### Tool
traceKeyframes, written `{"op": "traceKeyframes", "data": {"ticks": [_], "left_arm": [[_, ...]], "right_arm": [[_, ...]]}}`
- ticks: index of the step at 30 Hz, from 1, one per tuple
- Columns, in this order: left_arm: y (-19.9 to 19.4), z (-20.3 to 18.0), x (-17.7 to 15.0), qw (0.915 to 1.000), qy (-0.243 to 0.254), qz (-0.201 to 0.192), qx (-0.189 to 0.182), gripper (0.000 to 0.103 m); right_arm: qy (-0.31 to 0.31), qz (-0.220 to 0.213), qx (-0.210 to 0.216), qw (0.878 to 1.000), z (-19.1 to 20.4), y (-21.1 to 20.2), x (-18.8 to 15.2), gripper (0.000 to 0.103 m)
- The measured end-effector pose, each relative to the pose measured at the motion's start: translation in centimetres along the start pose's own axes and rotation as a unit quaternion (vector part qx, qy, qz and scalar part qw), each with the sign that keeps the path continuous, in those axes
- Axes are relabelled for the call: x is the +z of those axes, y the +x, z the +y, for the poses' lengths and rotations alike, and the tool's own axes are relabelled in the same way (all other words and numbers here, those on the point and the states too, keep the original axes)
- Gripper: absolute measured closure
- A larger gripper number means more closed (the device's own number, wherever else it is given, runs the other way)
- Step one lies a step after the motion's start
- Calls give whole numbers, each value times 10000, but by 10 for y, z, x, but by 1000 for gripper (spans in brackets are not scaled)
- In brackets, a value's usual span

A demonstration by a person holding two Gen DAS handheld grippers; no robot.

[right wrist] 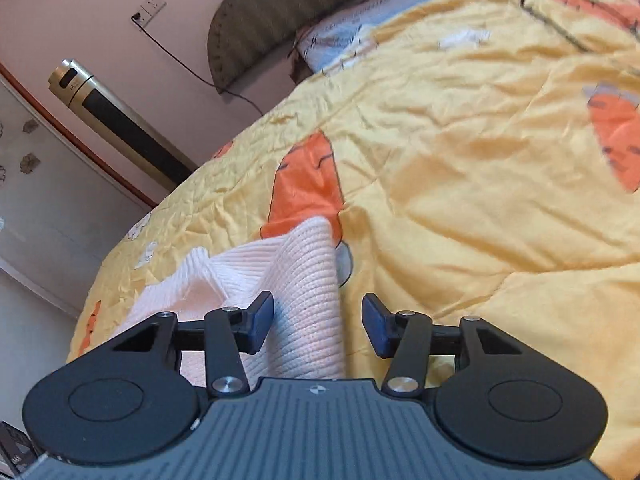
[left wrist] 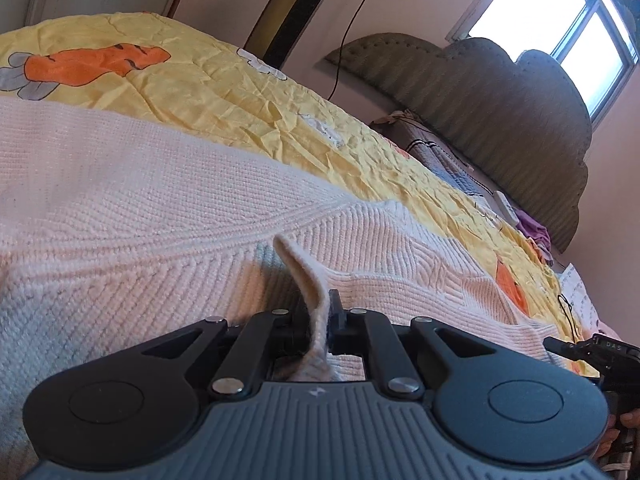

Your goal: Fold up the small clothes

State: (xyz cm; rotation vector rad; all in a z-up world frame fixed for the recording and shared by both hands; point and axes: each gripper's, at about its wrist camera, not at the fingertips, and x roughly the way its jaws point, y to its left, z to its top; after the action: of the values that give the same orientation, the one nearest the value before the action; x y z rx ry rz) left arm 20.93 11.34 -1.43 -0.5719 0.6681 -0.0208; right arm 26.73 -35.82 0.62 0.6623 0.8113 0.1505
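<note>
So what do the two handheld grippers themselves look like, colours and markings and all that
Both match. The left gripper and right gripper each have a grey ribbed base plate with a small white logo, two round black housings with a circular outline, black linkage arms joined by silver rivets, and black jaws with dark flat pads. Seen from the left wrist view, the right one carries small white lettering.

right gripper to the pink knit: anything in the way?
Nothing visible. The right gripper is open, and the pink knit garment lies directly ahead of its fingers on the yellow bedspread. The left gripper is already shut on a fold of it.
</note>
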Motion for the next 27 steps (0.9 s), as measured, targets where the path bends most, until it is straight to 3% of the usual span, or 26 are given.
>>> {"op": "traceKeyframes", "data": {"ticks": [1,2,5,8,12,14,17,19,21,24,27], "left_arm": [[0,0,0,10000,-9,0,-6,95],[0,-1,0,10000,4,-3,1,95],[1,-1,-1,10000,20,0,-19,94],[1,0,-1,10000,-8,-1,-45,94],[1,0,0,10000,-19,-1,-54,94],[2,1,0,10000,-41,0,-69,94],[2,4,-1,9999,-119,-2,-119,94],[2,7,-1,9997,-200,4,-171,94],[2,7,-1,9996,-222,6,-184,94],[3,8,0,9996,-223,7,-184,94],[3,9,0,9994,-261,12,-209,94]], "right_arm": [[135,85,187,9997,-3,8,-6,56],[206,76,348,9992,-1,12,-8,83],[-165,-149,346,9992,9,5,-8,87],[124,-108,48,9999,-9,12,-7,89],[34,-296,94,9995,-8,8,-16,86],[-22,-352,-32,9994,-4,5,-16,70],[-42,-999,-266,9946,8,-23,-13,72],[-335,-1262,-85,9914,26,-39,-16,72],[-948,-1009,36,9904,55,-37,-23,71],[-2037,-582,-104,9773,94,-16,-46,66],[-2472,-206,-449,9677,103,16,-64,62]]}}
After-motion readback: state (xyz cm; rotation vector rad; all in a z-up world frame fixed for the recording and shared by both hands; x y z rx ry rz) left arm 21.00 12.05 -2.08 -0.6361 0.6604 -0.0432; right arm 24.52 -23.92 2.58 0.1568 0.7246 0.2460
